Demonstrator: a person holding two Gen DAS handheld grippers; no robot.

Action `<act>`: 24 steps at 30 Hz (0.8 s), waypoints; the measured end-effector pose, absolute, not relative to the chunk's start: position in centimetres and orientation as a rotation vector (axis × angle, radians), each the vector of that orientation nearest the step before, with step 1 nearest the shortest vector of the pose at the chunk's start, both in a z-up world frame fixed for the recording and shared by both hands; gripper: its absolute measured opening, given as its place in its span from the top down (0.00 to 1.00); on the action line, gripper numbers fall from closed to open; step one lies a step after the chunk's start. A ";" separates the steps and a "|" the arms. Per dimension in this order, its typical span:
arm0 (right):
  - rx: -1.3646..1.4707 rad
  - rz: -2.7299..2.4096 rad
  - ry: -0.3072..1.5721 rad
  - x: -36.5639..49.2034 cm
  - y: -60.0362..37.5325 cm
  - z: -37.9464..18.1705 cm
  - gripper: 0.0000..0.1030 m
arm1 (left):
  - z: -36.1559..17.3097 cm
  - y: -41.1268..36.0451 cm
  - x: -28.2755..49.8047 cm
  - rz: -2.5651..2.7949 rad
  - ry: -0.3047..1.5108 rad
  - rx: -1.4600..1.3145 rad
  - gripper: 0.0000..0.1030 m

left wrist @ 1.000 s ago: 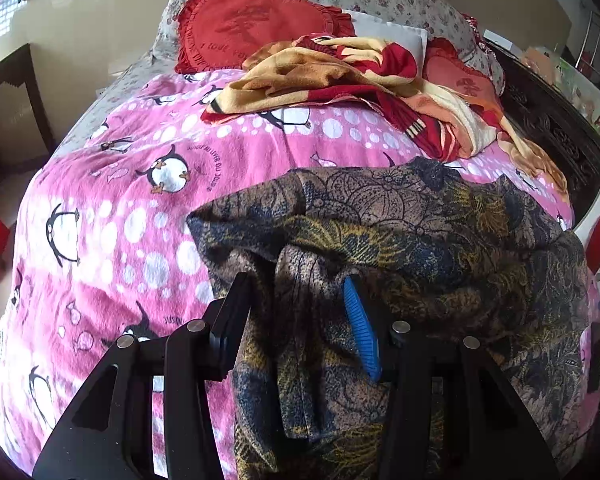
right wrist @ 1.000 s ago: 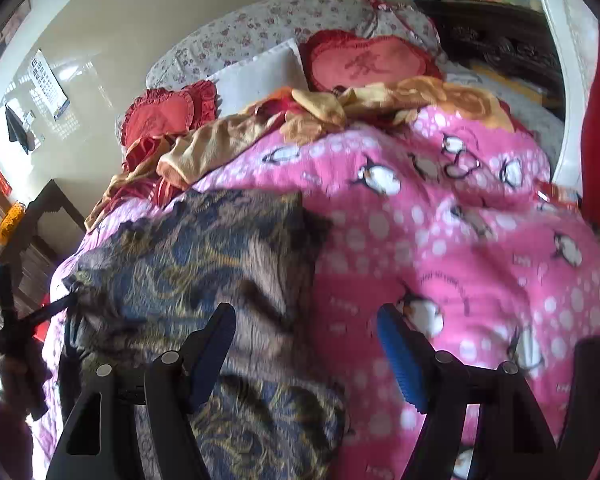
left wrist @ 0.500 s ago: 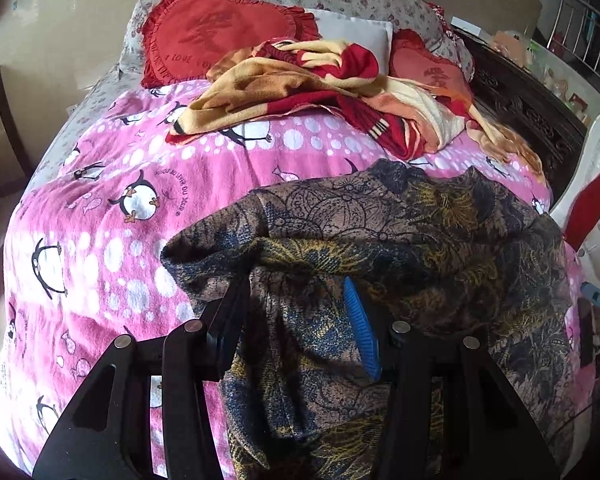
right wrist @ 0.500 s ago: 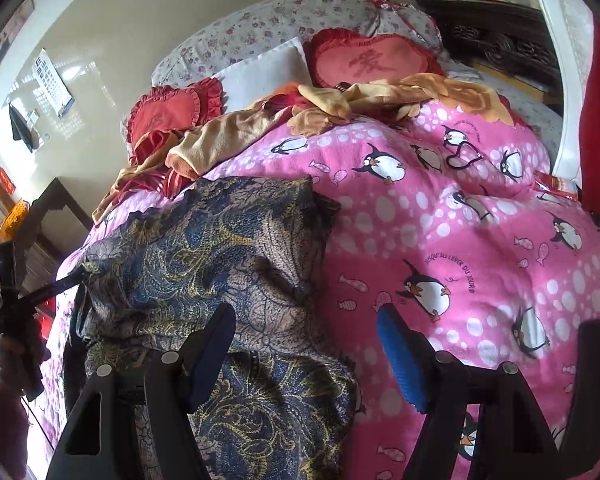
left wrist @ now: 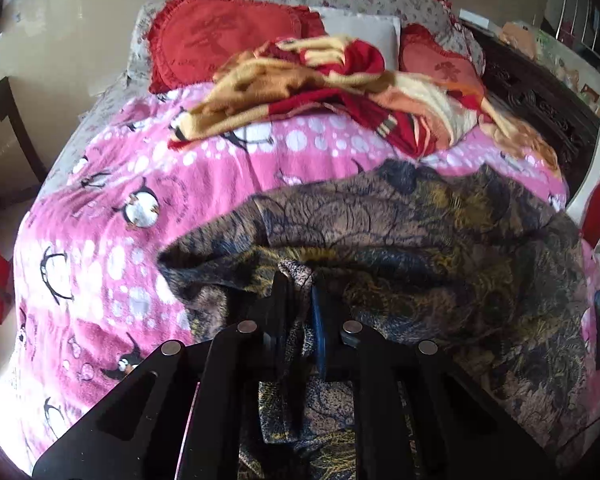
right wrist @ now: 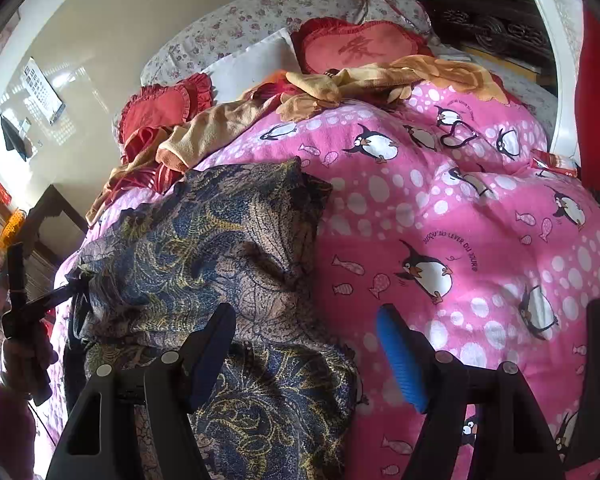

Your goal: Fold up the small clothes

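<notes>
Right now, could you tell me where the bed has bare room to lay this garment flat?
The pink penguin blanket lies open beside the dark patterned garment, and between it and the orange-red heap. The pillow end is crowded.

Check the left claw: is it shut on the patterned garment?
Closing on it: the left claw pinches a bunched fold of the patterned garment between its nearly touching fingers.

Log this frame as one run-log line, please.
phase: grasp for fold | left gripper: closing, pinching edge of dark patterned garment | right gripper: open, holding nothing, over garment's edge | surface: pink penguin blanket
</notes>
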State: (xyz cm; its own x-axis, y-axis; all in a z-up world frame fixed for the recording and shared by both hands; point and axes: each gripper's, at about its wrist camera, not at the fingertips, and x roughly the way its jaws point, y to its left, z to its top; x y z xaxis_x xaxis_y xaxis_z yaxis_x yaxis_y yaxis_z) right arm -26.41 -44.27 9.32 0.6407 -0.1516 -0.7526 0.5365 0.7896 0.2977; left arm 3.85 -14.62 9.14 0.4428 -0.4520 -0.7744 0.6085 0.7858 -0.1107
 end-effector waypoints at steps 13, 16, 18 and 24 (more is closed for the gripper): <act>0.004 -0.395 0.930 -22.8 -39.6 6.6 0.65 | 9.4 -13.5 3.7 -0.604 1.004 0.111 0.89; 0.091 -0.444 0.928 -22.5 -41.5 6.8 0.82 | 10.4 -13.2 3.4 -0.649 1.004 0.093 0.76; 0.170 -0.564 0.879 -24.3 -43.4 8.0 0.95 | 11.1 -12.7 3.0 -0.644 0.965 0.089 0.49; 0.366 -0.551 0.907 -28.0 -46.3 7.9 0.93 | 11.4 -11.1 2.7 -0.603 0.929 0.043 0.38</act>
State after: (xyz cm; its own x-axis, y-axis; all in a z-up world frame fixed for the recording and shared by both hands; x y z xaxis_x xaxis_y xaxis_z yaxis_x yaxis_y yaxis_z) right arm -28.03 -46.31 7.93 0.4935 -0.2929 -0.8189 0.5914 0.8034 0.0691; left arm 2.66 -11.14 11.44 0.4471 -0.4689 -0.7617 0.5050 0.8352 -0.2178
